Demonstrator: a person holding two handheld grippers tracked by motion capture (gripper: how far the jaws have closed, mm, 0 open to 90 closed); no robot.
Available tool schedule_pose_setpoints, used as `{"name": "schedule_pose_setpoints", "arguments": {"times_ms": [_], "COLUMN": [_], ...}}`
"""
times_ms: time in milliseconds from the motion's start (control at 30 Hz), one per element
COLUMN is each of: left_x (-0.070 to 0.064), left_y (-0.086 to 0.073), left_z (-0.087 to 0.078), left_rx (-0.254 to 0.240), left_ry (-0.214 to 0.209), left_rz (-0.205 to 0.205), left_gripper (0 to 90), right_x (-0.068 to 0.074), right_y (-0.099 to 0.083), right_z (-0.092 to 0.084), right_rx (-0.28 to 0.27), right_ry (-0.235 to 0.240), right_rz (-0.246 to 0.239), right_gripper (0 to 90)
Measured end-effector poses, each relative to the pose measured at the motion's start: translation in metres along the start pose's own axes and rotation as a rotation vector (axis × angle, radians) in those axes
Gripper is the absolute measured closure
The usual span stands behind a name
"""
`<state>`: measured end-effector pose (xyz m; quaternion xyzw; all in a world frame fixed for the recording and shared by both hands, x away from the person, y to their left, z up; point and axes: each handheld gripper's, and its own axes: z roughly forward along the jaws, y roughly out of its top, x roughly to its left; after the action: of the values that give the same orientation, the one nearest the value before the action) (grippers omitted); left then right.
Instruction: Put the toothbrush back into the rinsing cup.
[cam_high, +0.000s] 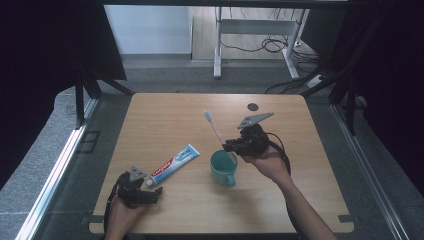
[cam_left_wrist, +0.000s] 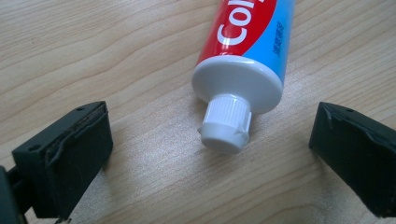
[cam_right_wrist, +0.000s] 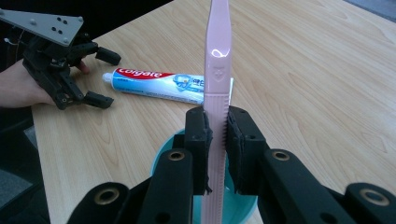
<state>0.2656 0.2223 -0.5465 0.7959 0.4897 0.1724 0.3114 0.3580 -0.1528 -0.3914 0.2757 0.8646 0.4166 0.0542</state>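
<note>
The pink toothbrush (cam_right_wrist: 218, 70) is clamped in the right tongs (cam_right_wrist: 217, 135), handle end over the teal cup (cam_high: 223, 167) but not yet dropped in. At eight o'clock from the cup lies the toothpaste tube (cam_high: 174, 164) on the worktop (cam_high: 165, 115); the left tongs (cam_left_wrist: 210, 140) gape wide around its cap, gripping nothing.

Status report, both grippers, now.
Right gripper shut on pink plastic toothbrush, held over teal cup. Left gripper open, jaws either side of white-capped toothpaste tube. Nothing in the way.
</note>
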Motion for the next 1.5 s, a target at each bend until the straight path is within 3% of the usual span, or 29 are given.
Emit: {"name": "schedule_pose_setpoints", "arguments": {"times_ms": [633,1500], "left_x": [0.000,0.000], "left_y": [0.000,0.000], "left_z": [0.000,0.000], "left_rx": [0.004,0.004], "left_ry": [-0.001,0.001], "left_rz": [0.004,0.003], "left_gripper": [0.0,0.0], "right_x": [0.003,-0.004], "right_y": [-0.016,-0.040], "right_z": [0.028,0.049], "right_rx": [0.030,0.105], "right_ry": [0.029,0.046], "right_rz": [0.007,0.039], "right_gripper": [78.2,78.0]}}
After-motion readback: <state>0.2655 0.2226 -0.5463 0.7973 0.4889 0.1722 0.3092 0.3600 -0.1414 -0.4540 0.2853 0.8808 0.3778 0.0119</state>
